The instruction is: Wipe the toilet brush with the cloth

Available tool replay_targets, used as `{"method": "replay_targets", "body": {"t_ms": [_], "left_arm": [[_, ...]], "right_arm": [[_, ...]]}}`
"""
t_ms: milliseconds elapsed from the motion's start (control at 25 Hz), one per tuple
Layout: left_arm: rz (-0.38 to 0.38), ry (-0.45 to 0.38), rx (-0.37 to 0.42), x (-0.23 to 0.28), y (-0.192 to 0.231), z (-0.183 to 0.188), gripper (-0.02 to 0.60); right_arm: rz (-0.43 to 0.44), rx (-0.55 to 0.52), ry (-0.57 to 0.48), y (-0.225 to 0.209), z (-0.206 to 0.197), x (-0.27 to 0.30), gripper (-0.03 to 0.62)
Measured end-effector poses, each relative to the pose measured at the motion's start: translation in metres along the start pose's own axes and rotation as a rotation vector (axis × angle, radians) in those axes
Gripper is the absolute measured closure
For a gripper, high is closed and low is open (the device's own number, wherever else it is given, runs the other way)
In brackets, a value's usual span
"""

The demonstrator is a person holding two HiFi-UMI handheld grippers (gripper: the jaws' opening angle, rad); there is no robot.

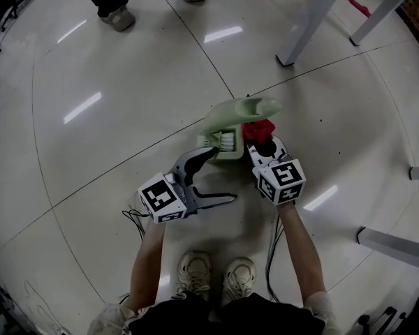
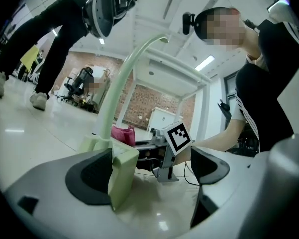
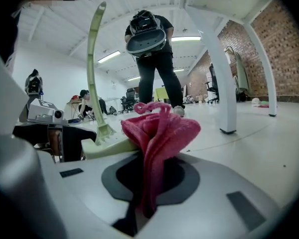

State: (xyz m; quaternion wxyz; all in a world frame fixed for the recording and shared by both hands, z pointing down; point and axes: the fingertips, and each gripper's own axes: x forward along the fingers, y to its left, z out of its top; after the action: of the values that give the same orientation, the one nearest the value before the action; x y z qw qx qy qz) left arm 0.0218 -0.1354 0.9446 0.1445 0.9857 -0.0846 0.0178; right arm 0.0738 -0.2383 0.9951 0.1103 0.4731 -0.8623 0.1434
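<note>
A pale green toilet brush (image 1: 237,114) stands in its green holder (image 1: 223,145) on the tiled floor, with white bristles showing at the holder. My right gripper (image 1: 262,145) is shut on a red cloth (image 1: 258,129), which sits against the brush's right side. In the right gripper view the cloth (image 3: 159,138) bunches up out of the shut jaws, with the curved handle (image 3: 92,68) just to the left. My left gripper (image 1: 225,174) is open. In its own view the holder's corner (image 2: 122,176) lies against the left pad (image 2: 89,176), and the other jaw stands well apart.
White table legs (image 1: 307,26) stand at the far right, and metal legs (image 1: 394,246) lie near right. A bystander's shoes (image 1: 117,18) are at the far left. Cables (image 1: 133,218) trail beside my feet (image 1: 216,274). A person (image 3: 154,59) bends over beyond the brush.
</note>
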Motion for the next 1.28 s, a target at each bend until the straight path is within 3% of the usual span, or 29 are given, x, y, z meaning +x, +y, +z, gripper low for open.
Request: {"method": "replay_targets", "body": {"t_ms": [280,520,600,800,1000,1280], "left_arm": [[0.003,-0.001,0.006,0.0,0.001,-0.003,0.109],[0.01,0.01,0.005,0.001,0.001,-0.003,0.109],[0.013,-0.004,-0.015,0.001,0.002,-0.003,0.109],[0.075,-0.032,-0.053,-0.013,0.016,-0.008,0.109],[0.109,0.018,-0.089,-0.025,0.027,-0.029,0.109],[0.063,0.036,-0.103,-0.019,0.025,-0.039,0.11]], "right_arm": [[0.059,0.025,-0.027,0.02,-0.011,-0.026,0.562],[0.068,0.129,-0.033,0.052,-0.025,-0.059,0.562],[0.049,0.138,-0.029,0.056,-0.029,-0.064,0.562],[-0.097,0.113,-0.023,0.059,-0.037,-0.073,0.563],[-0.1,0.121,-0.017,0.066,-0.036,-0.066,0.563],[-0.07,0.112,-0.007,0.077,-0.03,-0.055,0.562]]}}
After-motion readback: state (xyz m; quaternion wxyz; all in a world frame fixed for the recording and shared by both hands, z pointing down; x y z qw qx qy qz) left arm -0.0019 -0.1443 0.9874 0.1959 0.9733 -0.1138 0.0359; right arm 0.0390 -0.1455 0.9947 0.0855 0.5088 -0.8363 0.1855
